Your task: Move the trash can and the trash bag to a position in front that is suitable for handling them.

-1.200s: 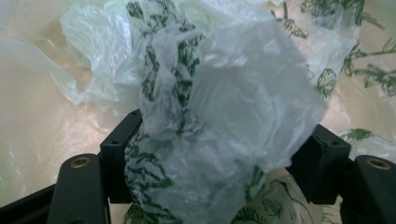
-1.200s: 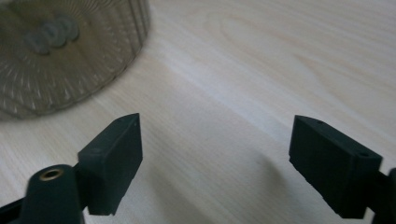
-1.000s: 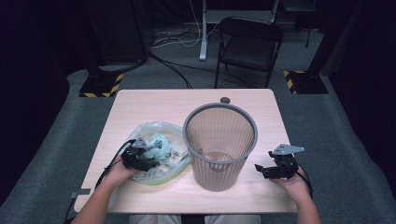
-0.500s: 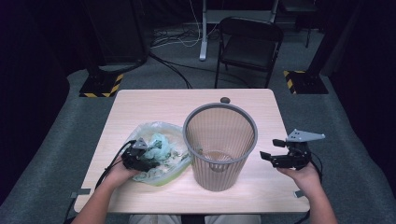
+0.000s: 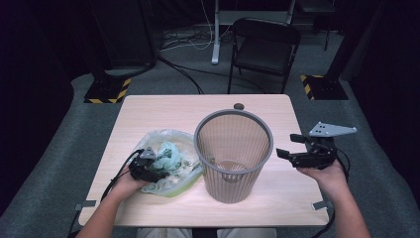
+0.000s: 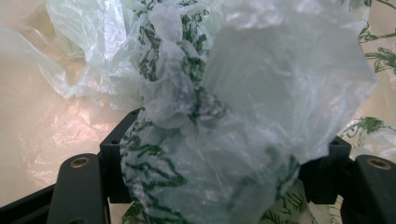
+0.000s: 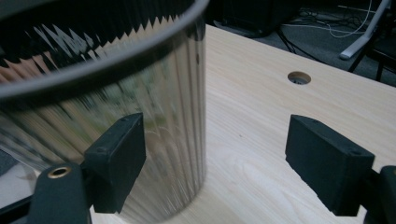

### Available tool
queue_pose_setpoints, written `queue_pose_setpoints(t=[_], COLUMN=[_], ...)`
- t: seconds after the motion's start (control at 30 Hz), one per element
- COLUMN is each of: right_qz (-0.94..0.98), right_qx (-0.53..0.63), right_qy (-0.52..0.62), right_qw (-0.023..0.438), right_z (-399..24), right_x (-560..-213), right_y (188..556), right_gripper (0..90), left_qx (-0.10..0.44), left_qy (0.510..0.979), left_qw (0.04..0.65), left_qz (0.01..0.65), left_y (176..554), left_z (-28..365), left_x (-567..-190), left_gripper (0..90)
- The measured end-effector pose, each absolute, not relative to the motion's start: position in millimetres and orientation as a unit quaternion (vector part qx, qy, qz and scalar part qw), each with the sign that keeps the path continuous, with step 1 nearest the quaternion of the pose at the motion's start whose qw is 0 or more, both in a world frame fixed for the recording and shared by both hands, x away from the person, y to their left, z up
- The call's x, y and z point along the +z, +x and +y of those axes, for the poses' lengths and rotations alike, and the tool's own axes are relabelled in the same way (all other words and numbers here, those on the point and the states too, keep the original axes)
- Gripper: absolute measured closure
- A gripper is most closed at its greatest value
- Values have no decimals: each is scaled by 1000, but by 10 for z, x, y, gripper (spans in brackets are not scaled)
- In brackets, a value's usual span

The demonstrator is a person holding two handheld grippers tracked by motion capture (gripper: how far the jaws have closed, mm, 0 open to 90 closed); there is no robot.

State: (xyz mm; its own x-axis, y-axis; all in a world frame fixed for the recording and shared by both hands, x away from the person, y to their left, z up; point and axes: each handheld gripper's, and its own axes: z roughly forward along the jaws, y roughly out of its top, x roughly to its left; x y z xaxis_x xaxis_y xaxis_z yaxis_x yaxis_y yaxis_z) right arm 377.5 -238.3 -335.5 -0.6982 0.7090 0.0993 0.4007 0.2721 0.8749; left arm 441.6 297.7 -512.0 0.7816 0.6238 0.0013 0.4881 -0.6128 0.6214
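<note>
Plastic fills the space between the jaws of the left gripper (image 5: 148, 168), which lies low on the table (image 5: 168, 111) at its left side. The jaws are closed on a bunched fold of the thin bag (image 5: 168, 158), pale green with dark green print; in the left gripper view the crumpled bag (image 6: 210, 140) rises straight up from between the two black jaws and spreads past them on both sides, hiding most of what lies ahead. The rest of the bag lies loose on the table around and beyond the jaws.

Just right of the bag stands the grey bin (image 5: 233, 153), upright, open end up, with something small and brownish at its bottom.

Right of the bin, the right gripper (image 5: 292, 148) is held up off the table, level with the upper part of the bin, jaws pointing towards it and apart from it. Its jaws stand wide open with nothing between them. In the right gripper view the ribbed wall of the bin (image 7: 154, 135) shows ahead of the left jaw, bare table ahead of the gap, and a round hole (image 7: 299, 77) in the table farther off beyond the right jaw.
</note>
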Motion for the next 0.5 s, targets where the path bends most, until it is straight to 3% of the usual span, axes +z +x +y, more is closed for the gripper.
queue_pose_setpoints(t=[0.2, 0.5], right_qz=[775, 766], right_qx=[502, 543], right_qy=[347, 319], right_qw=[163, 126], right_z=[-2373, -2203], right_x=[-3093, -2868], right_y=[3751, 3788], right_gripper=[195, 185], left_qx=[110, 110], left_qy=[890, 891], left_qw=[312, 313], left_qz=[312, 311], left_y=[4412, 4415], left_z=[2976, 2971], left_x=[-5124, -5126], left_gripper=[293, 292])
